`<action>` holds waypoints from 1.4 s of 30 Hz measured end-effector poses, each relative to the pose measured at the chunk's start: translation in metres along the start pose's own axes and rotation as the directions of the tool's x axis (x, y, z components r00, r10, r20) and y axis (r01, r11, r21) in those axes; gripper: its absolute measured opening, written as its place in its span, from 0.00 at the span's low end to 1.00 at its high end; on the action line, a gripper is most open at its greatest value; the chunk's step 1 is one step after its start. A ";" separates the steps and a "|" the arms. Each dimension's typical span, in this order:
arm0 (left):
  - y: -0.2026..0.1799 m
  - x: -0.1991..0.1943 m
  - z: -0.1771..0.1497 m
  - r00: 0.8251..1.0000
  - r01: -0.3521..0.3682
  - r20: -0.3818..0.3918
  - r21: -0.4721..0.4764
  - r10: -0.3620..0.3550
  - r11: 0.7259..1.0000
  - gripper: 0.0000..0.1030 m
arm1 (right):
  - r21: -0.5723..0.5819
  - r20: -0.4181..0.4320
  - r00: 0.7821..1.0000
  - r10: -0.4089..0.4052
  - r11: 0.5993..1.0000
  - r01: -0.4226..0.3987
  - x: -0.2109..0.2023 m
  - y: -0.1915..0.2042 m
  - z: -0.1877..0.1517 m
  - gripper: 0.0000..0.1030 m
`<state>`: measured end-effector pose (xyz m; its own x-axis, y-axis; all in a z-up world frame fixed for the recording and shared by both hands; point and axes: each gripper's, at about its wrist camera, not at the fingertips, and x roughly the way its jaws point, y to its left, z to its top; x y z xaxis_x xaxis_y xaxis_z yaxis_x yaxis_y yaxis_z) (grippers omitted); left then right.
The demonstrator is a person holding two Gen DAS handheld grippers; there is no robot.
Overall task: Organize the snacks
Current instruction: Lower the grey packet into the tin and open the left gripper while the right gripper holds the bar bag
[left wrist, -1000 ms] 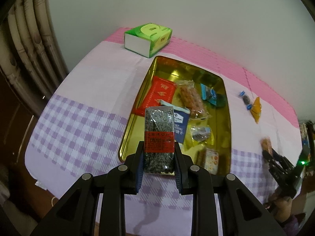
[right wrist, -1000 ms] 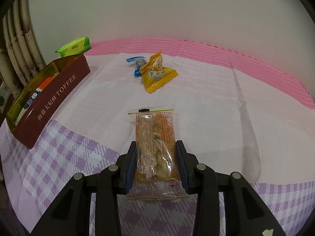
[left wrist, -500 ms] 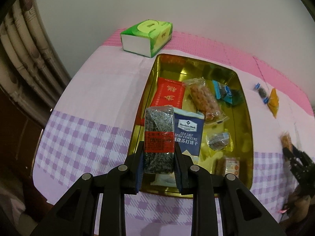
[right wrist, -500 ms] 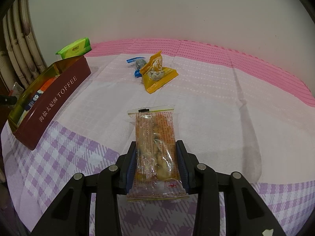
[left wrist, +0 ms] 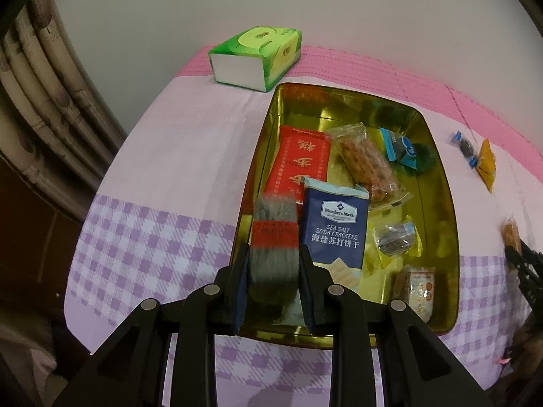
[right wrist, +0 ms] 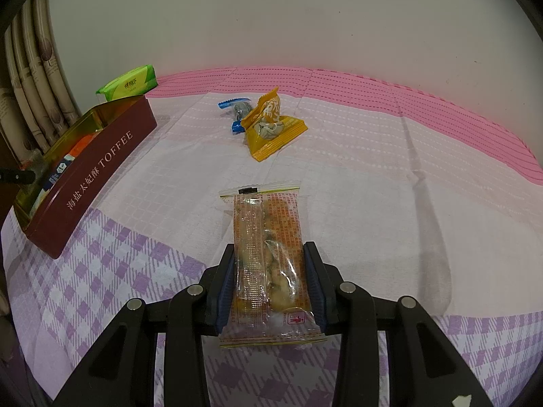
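My left gripper is shut on a grey speckled snack bar with a red band, held over the near left corner of the gold tin. The bar looks blurred. The tin holds a red packet, a blue soda cracker pack and several small wrapped snacks. My right gripper is shut on a clear orange pastry packet above the tablecloth. The tin's brown side lies to its left. A yellow packet and a blue-ended candy lie on the cloth further back.
A green tissue pack sits behind the tin by the wall. A curtain hangs at the left table edge. The right gripper shows at the left wrist view's right edge. The pink and purple-checked cloth covers the table.
My left gripper has moved forward and lower with the snack bar, now over the tin's near left corner; the bar is blurred now. My right gripper has barely moved.
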<state>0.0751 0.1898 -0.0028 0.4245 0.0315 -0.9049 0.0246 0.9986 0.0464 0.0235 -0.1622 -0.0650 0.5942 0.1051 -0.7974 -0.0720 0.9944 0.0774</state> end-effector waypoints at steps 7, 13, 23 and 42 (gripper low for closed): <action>-0.003 0.000 -0.001 1.000 -0.017 0.008 0.021 0.016 1.000 0.27 | 0.000 0.000 1.000 0.000 1.000 0.000 0.000 0.000 0.000 0.35; -0.003 0.000 -0.002 1.000 -0.017 0.007 0.022 0.017 1.000 0.27 | -0.001 0.000 1.000 0.000 1.000 0.000 0.000 0.000 0.000 0.35; -0.006 -0.015 -0.005 0.998 -0.038 0.043 0.026 0.037 0.999 0.27 | -0.007 -0.002 1.000 -0.007 1.000 0.007 0.001 0.001 0.000 0.35; -0.012 -0.064 -0.023 0.991 -0.059 0.123 0.026 0.055 0.998 0.31 | 0.050 -0.115 0.993 0.041 0.998 -0.035 -0.014 0.007 -0.006 0.34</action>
<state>0.0272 0.1772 0.0450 0.5333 0.0813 -0.8420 0.0235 0.9936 0.1108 0.0096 -0.1569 -0.0570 0.4946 0.1433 -0.8572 -0.0528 0.9895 0.1349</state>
